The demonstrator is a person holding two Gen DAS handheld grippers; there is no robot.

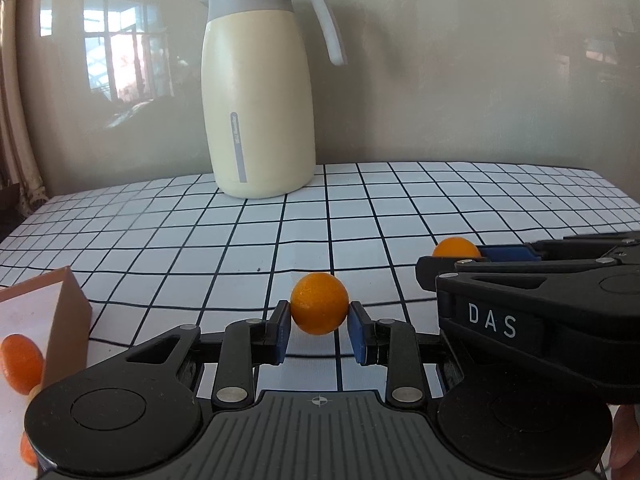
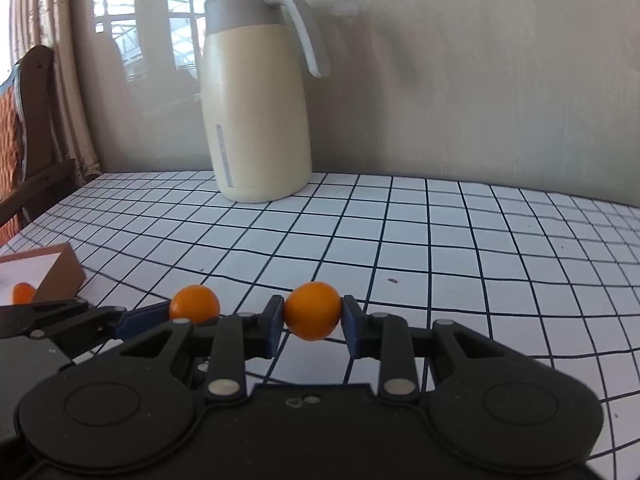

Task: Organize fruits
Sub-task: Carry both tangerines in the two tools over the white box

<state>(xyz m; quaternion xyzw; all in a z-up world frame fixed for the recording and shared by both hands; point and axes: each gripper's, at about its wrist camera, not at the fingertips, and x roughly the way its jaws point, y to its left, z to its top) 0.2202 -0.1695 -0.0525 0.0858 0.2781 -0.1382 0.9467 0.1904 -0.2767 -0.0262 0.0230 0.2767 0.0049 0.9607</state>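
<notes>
Orange fruit is pinched in both grippers at once. The left gripper (image 1: 319, 322) is pressed onto one small orange (image 1: 319, 309), held just clear of the checked tabletop (image 1: 200, 240); the right gripper (image 2: 313, 320) is clamped on a second orange (image 2: 313, 311) in the same way. The two are held side by side, the right gripper close on the left one's right. A cardboard box (image 1: 66, 312) with white lining is seen to the left of the left gripper, near it, and more orange fruit (image 1: 20, 362) is already lying inside. A cream jug (image 1: 258, 96) is standing well ahead of both grippers, apart from the work.

The step in hand is judged to be the carry: both oranges are gripped and lifted, not yet delivered. For the next move, each orange would need to be brought leftward over the box's open top, lowered past the wall, and released only once clear of the fruit inside, the left one first so that the grippers are not crossed.
</notes>
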